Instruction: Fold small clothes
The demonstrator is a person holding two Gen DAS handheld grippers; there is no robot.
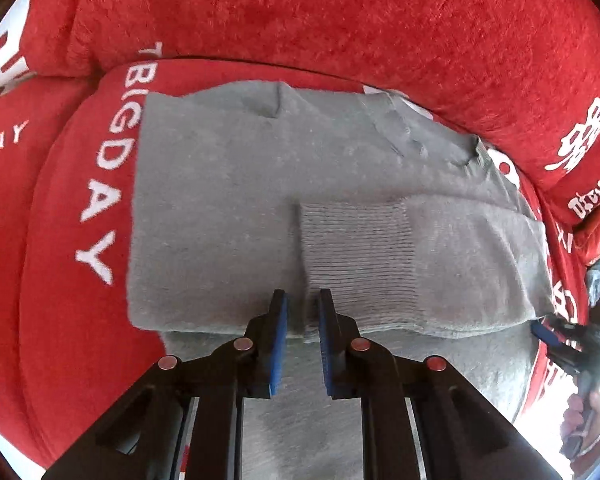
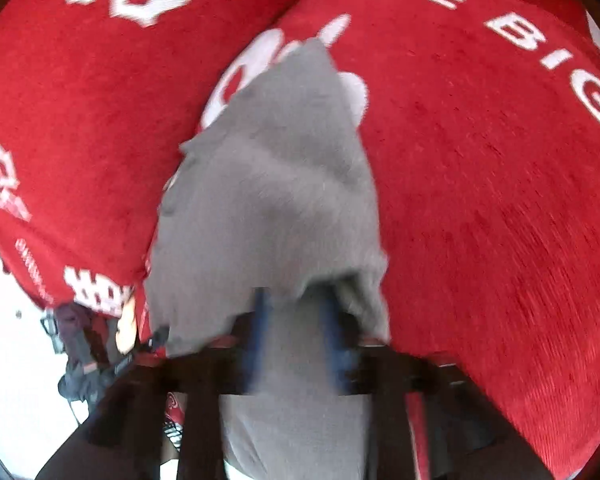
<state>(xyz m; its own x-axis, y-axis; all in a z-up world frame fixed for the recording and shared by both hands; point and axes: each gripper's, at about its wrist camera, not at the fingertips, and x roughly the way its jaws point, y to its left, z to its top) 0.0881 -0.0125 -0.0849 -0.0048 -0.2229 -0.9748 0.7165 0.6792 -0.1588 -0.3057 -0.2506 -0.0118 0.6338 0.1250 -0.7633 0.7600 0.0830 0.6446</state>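
1. Grey sweater (image 1: pixel 220 184) lies partly folded on a red cover (image 1: pixel 340 12) printed with white letters; its long axis runs left to right across the left wrist view, with the neckline toward the far right edge.
2. Nearest the left wrist camera, the left gripper (image 1: pixel 303 308) points steeply down at the near folded edge of the sweater. Its blue-padded jaws stand close together, with a thin lip of grey knit pinched between them.
3. Just beyond those jaws, a ribbed cuff (image 1: pixel 356 256) lies flat on top of the body, its sleeve running off to the right.
4. At the right edge of the same view the right gripper (image 1: pixel 548 334), held in a person's hand (image 1: pixel 584 420), meets the sweater's right end.
5. In the blurred right wrist view the jaws of that gripper stand moderately apart, with grey fabric filling the gap and draped over the right one; whether the pads press on it cannot be told.
6. Farther off, the sweater tapers away from the right wrist camera, toward the cover's white print.
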